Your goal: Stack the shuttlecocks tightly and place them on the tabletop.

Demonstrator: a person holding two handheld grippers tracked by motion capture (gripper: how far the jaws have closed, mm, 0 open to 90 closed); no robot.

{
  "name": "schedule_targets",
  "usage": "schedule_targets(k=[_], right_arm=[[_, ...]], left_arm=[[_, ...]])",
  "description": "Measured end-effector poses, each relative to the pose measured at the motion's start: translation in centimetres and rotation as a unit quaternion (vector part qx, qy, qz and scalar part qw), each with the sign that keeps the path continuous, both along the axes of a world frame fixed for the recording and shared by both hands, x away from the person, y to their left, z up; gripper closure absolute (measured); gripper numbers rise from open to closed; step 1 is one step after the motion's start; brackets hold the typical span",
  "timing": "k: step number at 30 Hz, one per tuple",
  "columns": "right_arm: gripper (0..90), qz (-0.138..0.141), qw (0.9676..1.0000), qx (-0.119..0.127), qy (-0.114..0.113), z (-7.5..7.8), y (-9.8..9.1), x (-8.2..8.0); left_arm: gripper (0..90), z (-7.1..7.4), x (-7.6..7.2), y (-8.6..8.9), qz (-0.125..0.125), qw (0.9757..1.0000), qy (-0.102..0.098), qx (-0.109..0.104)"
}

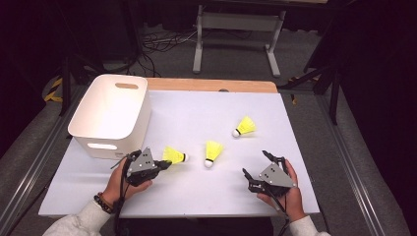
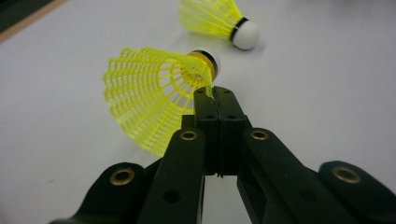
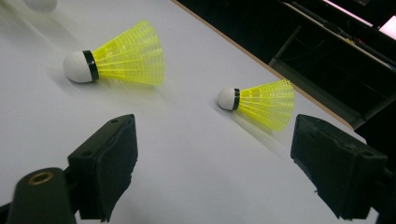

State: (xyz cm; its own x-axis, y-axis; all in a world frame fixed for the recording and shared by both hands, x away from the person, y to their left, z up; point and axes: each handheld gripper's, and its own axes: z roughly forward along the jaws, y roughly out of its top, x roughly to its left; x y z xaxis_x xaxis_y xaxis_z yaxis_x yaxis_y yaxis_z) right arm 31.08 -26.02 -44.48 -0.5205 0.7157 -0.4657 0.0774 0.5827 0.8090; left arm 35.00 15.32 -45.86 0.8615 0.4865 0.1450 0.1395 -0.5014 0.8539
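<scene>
Left gripper [image 2: 215,93] fingers pinch the shuttlecock [image 2: 154,93] skirt — cork pointing away, axis level; right gripper [image 3: 212,168] fingers spread.

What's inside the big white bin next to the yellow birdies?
The high view looks into the white bin from above, and the part that shows holds nothing but bare white walls. Its near wall hides the front of its floor, so something small could sit there unseen.

On the table [image 1: 196,196], a bin [image 1: 110,115] is set at the far left, with three shuttlecocks laid in a rising line rightward: one [image 1: 173,155] before the bin, one [image 1: 212,153] at centre, one [image 1: 244,127] farther back.
</scene>
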Motion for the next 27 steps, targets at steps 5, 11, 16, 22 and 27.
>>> schedule_targets(k=[5,11,16,22,27], right_arm=[[16.4,-0.007,0.9999,0.002,-0.007,0.1,0.0,0.0],[16.4,-0.007,1.0,-0.005,0.003,-0.2,0.2,0.1],[16.4,-0.007,0.9999,-0.008,0.004,-0.2,0.2,0.2],[16.4,-0.01,0.9999,-0.008,0.01,-0.4,0.2,0.4],[16.1,-0.012,0.9998,-0.012,0.013,-0.5,0.1,0.5]], left_arm=[[89.8,0.4,0.3,0.6,0.036,0.9992,0.0,0.019],[89.6,0.2,0.7,0.4,0.059,0.9971,-0.001,0.047],[89.1,0.1,1.1,0.5,0.073,0.996,-0.001,0.052],[88.1,0.0,1.5,0.1,0.084,0.9949,0.0,0.057],[86.7,0.5,1.8,0.0,0.092,0.9943,-0.008,0.054]])
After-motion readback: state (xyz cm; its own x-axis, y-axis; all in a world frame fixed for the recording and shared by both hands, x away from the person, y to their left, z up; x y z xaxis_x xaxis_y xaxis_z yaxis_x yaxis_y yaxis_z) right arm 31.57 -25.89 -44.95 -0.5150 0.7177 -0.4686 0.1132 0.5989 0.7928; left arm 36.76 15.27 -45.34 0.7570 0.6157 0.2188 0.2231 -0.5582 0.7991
